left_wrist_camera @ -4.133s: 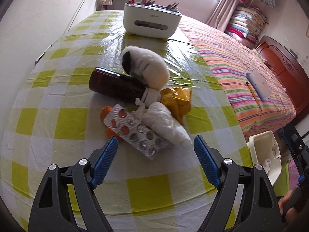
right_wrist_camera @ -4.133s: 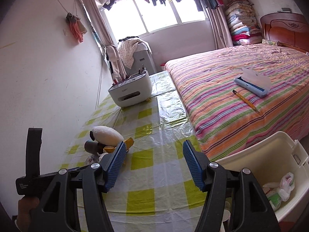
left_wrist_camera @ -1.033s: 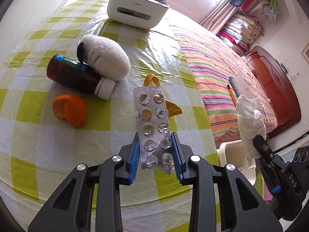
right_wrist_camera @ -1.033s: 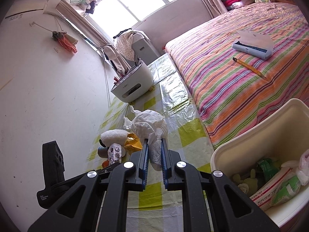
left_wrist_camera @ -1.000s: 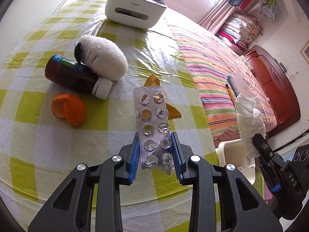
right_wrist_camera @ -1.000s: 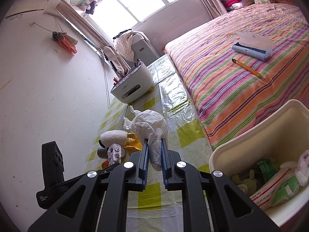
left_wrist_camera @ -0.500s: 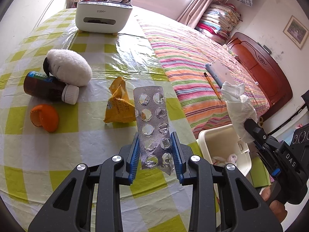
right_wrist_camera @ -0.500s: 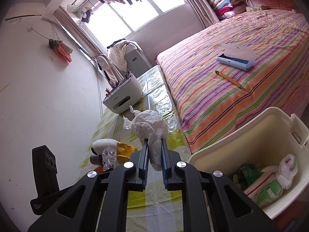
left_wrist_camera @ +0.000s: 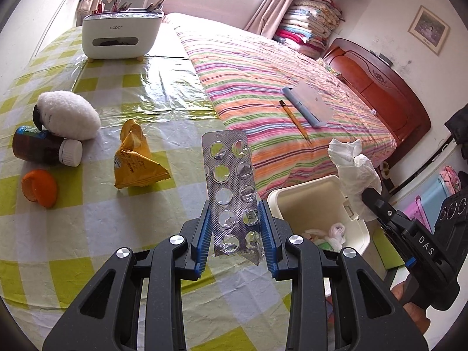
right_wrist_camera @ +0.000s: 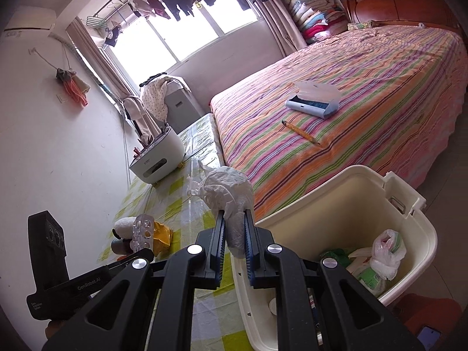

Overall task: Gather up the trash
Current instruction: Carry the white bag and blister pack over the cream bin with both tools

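My left gripper (left_wrist_camera: 236, 231) is shut on an empty silver blister pack (left_wrist_camera: 231, 187), held upright above the table's right edge. My right gripper (right_wrist_camera: 234, 241) is shut on a crumpled white tissue (right_wrist_camera: 228, 196), also seen in the left wrist view (left_wrist_camera: 355, 172), beside the rim of a cream trash bin (right_wrist_camera: 330, 187) that holds bagged rubbish (right_wrist_camera: 386, 251). The bin (left_wrist_camera: 310, 204) stands on the floor between table and bed. On the checked table lie a yellow wrapper (left_wrist_camera: 134, 161), an orange peel (left_wrist_camera: 39, 187) and a brown bottle (left_wrist_camera: 44, 149).
A white fluffy toy (left_wrist_camera: 68, 115) leans on the bottle. A white organiser box (left_wrist_camera: 121, 33) stands at the table's far end. The striped bed (right_wrist_camera: 351, 102) carries a pencil (right_wrist_camera: 299, 131) and a blue case (right_wrist_camera: 313, 99).
Both grippers closed on their items since 4 s ago and lifted them. Over the last second both swung right towards the bin, which now shows larger.
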A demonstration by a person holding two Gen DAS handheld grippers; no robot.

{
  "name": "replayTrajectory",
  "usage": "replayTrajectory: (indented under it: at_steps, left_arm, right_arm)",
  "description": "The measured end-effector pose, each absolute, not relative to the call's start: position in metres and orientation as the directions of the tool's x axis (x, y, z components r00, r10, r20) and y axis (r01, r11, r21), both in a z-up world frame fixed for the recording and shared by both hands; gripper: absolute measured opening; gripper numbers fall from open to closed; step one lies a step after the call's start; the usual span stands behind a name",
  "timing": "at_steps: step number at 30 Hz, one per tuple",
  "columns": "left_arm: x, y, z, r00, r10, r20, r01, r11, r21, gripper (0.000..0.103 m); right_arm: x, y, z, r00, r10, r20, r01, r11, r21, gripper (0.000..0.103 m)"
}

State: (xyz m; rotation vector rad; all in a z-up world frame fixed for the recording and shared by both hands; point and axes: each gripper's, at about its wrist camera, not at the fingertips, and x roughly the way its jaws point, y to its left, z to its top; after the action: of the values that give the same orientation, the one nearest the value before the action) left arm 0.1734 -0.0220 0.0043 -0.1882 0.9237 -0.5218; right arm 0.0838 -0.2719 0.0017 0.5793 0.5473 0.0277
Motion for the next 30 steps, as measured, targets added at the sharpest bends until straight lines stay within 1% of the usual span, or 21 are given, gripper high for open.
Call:
replayTrajectory:
  at_steps: [8,12,14,16,26,27,28,29,30]
  left_arm:
    - [0.162,-0.049,0.011,0.471,-0.541,-0.696,0.408,0.834,-0.372,0.030]
    - [0.153,-0.065,0.015,0.463,-0.557,-0.689,0.449,0.818,-0.360,0.030]
    - [0.149,-0.072,0.016,0.458,-0.563,-0.688,0.466,0.811,-0.353,0.030]
    - [0.147,-0.078,0.016,0.453,-0.565,-0.689,0.479,0.806,-0.347,0.030]
    - [0.141,-0.090,0.014,0.437,-0.574,-0.693,0.504,0.794,-0.340,0.030]
    - [0.140,-0.091,0.014,0.436,-0.574,-0.693,0.507,0.793,-0.338,0.030]
    - [0.140,-0.093,0.014,0.435,-0.574,-0.694,0.508,0.793,-0.336,0.030]
    - [0.140,-0.094,0.013,0.433,-0.573,-0.696,0.511,0.792,-0.335,0.030]
    - [0.140,-0.095,0.013,0.431,-0.573,-0.696,0.512,0.791,-0.334,0.030]
  right_arm:
    - [0.067,-0.278,0.005,0.871,0.081,-0.484,0.180,0.864,0.470,0.012]
    - [0.061,-0.282,0.004,0.875,0.059,-0.481,0.198,0.863,0.465,0.012]
    - [0.058,-0.284,0.005,0.877,0.042,-0.479,0.209,0.863,0.459,0.014]
    - [0.055,-0.285,0.006,0.879,0.021,-0.477,0.224,0.864,0.451,0.014]
    - [0.054,-0.299,0.000,0.875,0.018,-0.485,0.259,0.828,0.498,0.015]
    - [0.053,-0.301,-0.001,0.874,0.016,-0.485,0.264,0.823,0.503,0.017]
    - [0.053,-0.302,-0.001,0.875,0.022,-0.483,0.263,0.817,0.513,0.030]
    - [0.052,-0.304,-0.002,0.878,0.026,-0.479,0.263,0.809,0.525,0.045]
    - [0.050,-0.305,-0.001,0.882,0.020,-0.471,0.266,0.804,0.532,0.050]
